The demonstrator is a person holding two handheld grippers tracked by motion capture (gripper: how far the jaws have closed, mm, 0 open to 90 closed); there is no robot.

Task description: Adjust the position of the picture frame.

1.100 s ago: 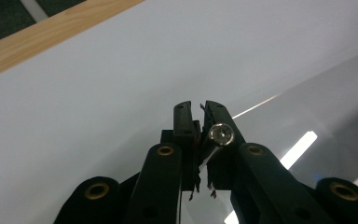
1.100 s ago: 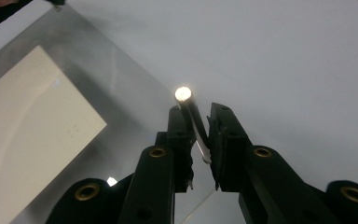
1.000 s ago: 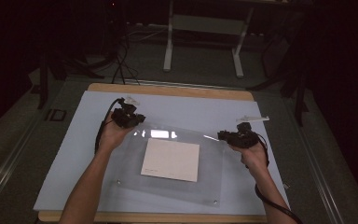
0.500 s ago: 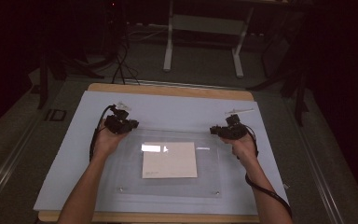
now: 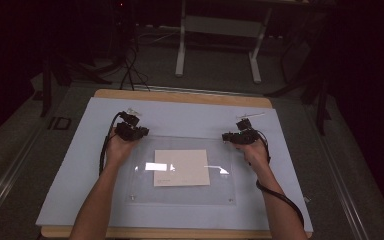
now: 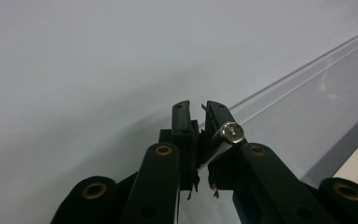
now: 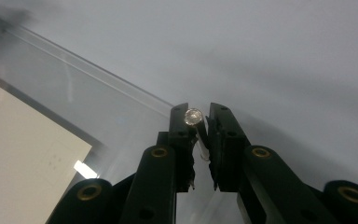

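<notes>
A clear, glossy acrylic sheet (image 5: 180,172) with small metal standoffs at its corners was laid flat over a cream paper card (image 5: 181,168) on the pale blue mat (image 5: 80,165). The left gripper (image 5: 132,131) was clamped on the sheet's far left corner, a round silver standoff (image 6: 232,132) seen beside its nearly closed jaws. The right gripper (image 5: 240,136) was clamped on the far right corner by another standoff (image 7: 192,116). Compared with a second earlier, the sheet had been lowered and squared to the mat.
</notes>
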